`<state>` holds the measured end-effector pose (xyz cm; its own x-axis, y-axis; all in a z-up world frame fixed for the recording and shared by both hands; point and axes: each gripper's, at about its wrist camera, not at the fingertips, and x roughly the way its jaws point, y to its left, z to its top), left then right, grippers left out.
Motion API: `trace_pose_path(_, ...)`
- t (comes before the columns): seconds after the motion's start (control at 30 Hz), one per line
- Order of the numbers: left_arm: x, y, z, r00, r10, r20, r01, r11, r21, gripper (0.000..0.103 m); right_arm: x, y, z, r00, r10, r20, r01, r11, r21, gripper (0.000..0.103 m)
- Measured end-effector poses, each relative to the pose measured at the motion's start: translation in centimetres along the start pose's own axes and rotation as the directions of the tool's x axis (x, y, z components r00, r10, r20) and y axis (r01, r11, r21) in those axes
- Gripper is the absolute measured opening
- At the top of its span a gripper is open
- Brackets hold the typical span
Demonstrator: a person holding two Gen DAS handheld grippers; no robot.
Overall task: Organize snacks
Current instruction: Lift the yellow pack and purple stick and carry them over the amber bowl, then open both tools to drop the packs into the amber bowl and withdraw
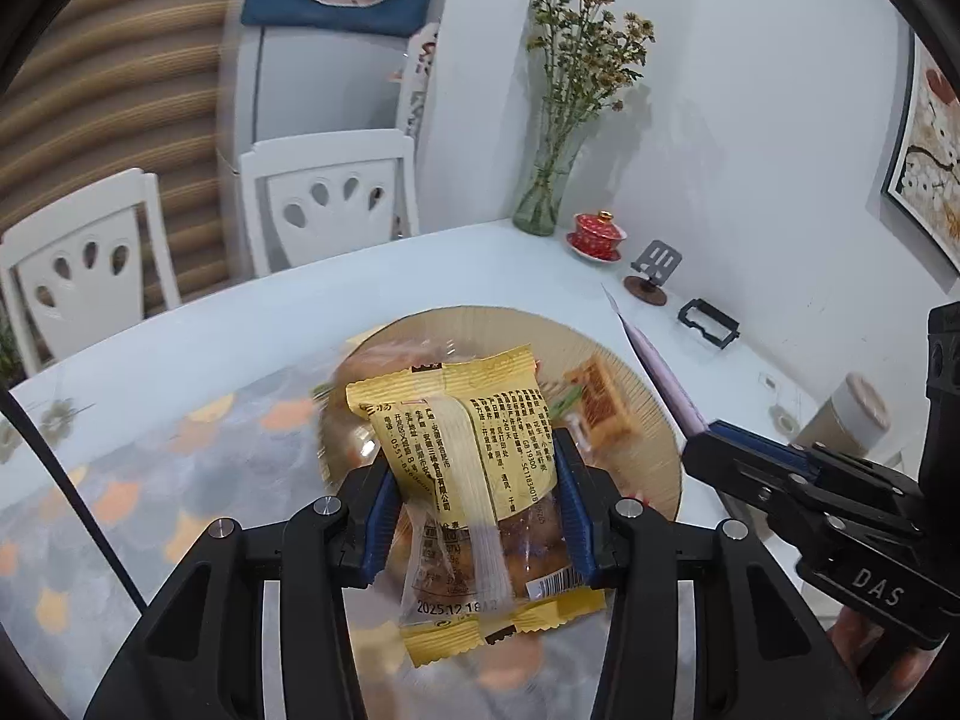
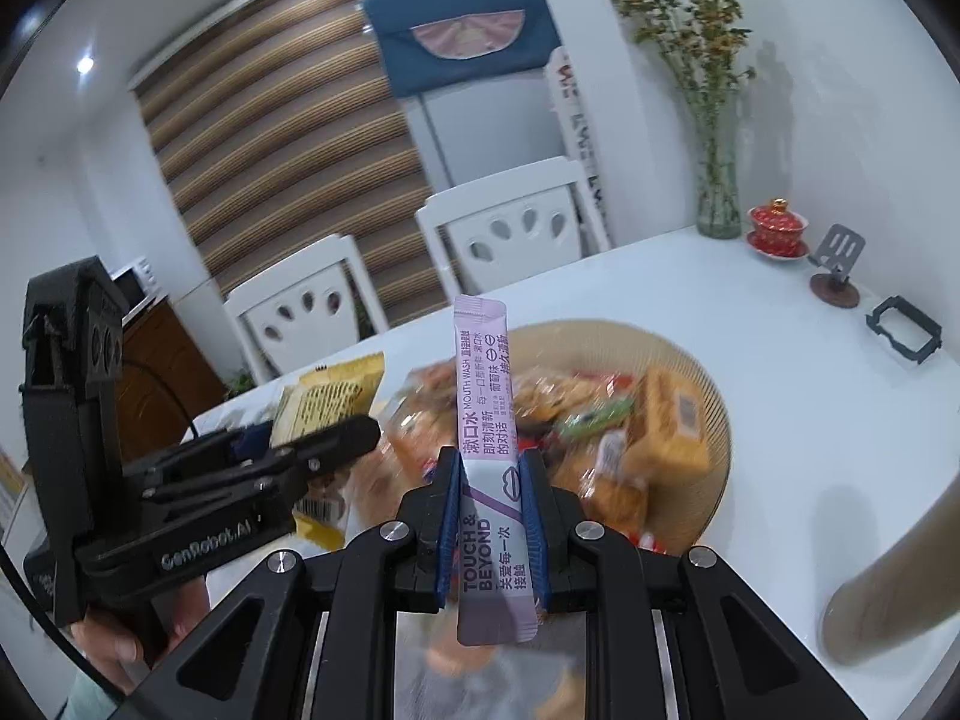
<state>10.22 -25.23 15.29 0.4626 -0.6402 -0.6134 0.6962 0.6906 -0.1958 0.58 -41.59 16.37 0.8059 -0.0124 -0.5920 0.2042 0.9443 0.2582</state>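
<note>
Risk, item one: cake pack [image 1: 474, 480] in my left gripper [image 1: 477, 501]. The jaws are clamped on its flanks at mid-length, with the yellow top standing beyond the fingertips and the clear lower end trailing back between the fingers. I judge the film slick and the contents soft; a harder squeeze may crush the cake, and a fast swing may let the pack twist or slide out of the pads.

Risk, item two: sachet [image 2: 486, 456] in my right gripper [image 2: 492, 471]. The jaws are narrow, pinching it near its lower third, upright, most of its length past the fingertips. Being long and thin, I expect it to pivot in the pads or bend if it brushes anything.

Risk, item three: both grippers hang close together above the bowl [image 1: 648, 396], which lies beyond and below the fingertips, heaped with snacks [image 2: 600, 420]. I could knock one held item against the other, or spill the heap.

Views, differences: the left wrist shows the cake pack's print and its date stamp, and the sachet only edge-on. The right wrist shows the sachet's mouthwash label, so I doubt it counts as a snack, plus the bowl's contents and a hand [image 2: 126, 648] under the left gripper.
</note>
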Motion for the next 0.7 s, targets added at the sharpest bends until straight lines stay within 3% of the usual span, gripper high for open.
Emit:
trace_pose_path(0.13,1.8,-1.2,2.0,1.000,-0.013,0.002,0.013,1.000,0.028,0.045,1.6,-0.6,2.2,0.999,-0.043,0.010,0.043,0.999,-0.007,0.019)
trace_pose_path(0.17,2.3,-1.4,2.6,1.000,-0.022,0.003,0.022,0.999,0.024,0.049,2.2,-0.8,2.8,0.999,-0.050,0.002,0.050,0.999,-0.009,0.019)
trace_pose_path(0.23,2.9,-1.3,3.4,0.999,0.034,0.012,-0.034,0.999,0.001,0.061,3.6,-1.6,3.7,0.997,-0.070,-0.022,0.070,0.998,0.002,0.023)
trace_pose_path(0.27,2.9,-1.0,3.7,0.999,0.045,0.017,-0.044,0.999,-0.013,0.067,4.0,-2.1,3.9,0.996,-0.085,-0.038,0.085,0.996,0.013,0.032)
trace_pose_path(0.3,2.8,-0.6,3.8,0.999,0.029,0.017,-0.029,0.999,-0.025,0.068,4.3,-2.8,4.0,0.995,-0.087,-0.056,0.088,0.996,0.030,0.038)
trace_pose_path(0.37,2.1,0.0,3.6,1.000,0.009,0.018,-0.008,0.999,-0.038,0.068,4.2,-4.0,3.7,0.995,-0.067,-0.071,0.071,0.995,0.063,0.038)
trace_pose_path(0.53,-0.5,1.2,1.8,0.999,0.046,0.028,-0.045,0.998,-0.037,0.068,3.6,-4.1,2.2,0.994,-0.060,-0.093,0.066,0.996,0.067,0.038)
trace_pose_path(0.7,-3.5,2.2,-0.4,0.996,0.090,0.026,-0.089,0.994,-0.062,0.068,3.1,-2.3,0.8,0.992,0.003,-0.126,0.006,0.998,0.069,0.038)
